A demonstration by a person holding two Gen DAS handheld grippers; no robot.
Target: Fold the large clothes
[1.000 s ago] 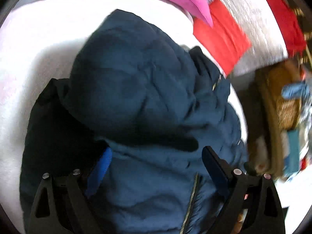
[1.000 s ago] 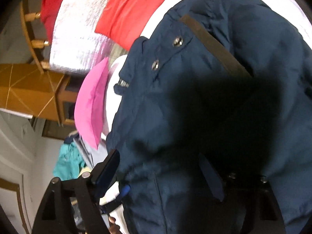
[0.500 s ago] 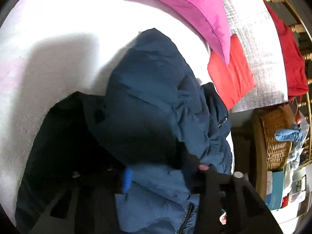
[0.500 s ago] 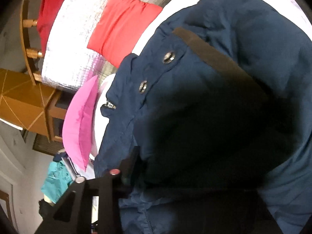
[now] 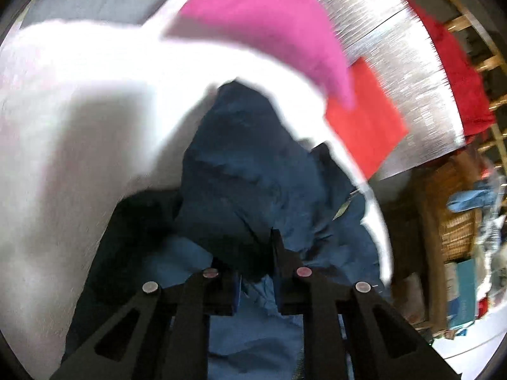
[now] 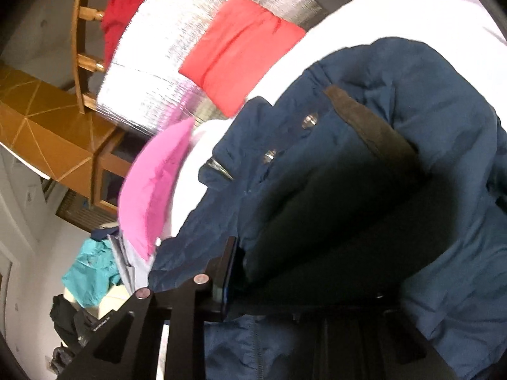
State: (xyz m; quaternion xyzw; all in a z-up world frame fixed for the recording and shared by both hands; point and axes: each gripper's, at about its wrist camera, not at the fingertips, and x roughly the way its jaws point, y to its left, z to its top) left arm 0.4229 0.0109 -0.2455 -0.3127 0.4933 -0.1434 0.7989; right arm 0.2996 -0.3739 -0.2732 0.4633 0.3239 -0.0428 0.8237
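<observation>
On the white bed cover (image 5: 79, 145) lies a crumpled navy padded jacket (image 5: 253, 171), with two metal snaps (image 6: 307, 122) and a dark strip visible near its collar. Both claws are closing on bunched jacket fabric: the left gripper (image 5: 256, 272) pinches a fold between its pads, the right gripper (image 6: 301, 285) likewise. Beyond sit a pink pillow (image 5: 269, 22), a red pillow (image 6: 237, 53) and a wicker basket (image 5: 456, 221).

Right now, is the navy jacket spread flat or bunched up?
Bunched up. The navy jacket lies heaped in rumpled folds on the white bed sheet, its snap-button edge doubled over.
</observation>
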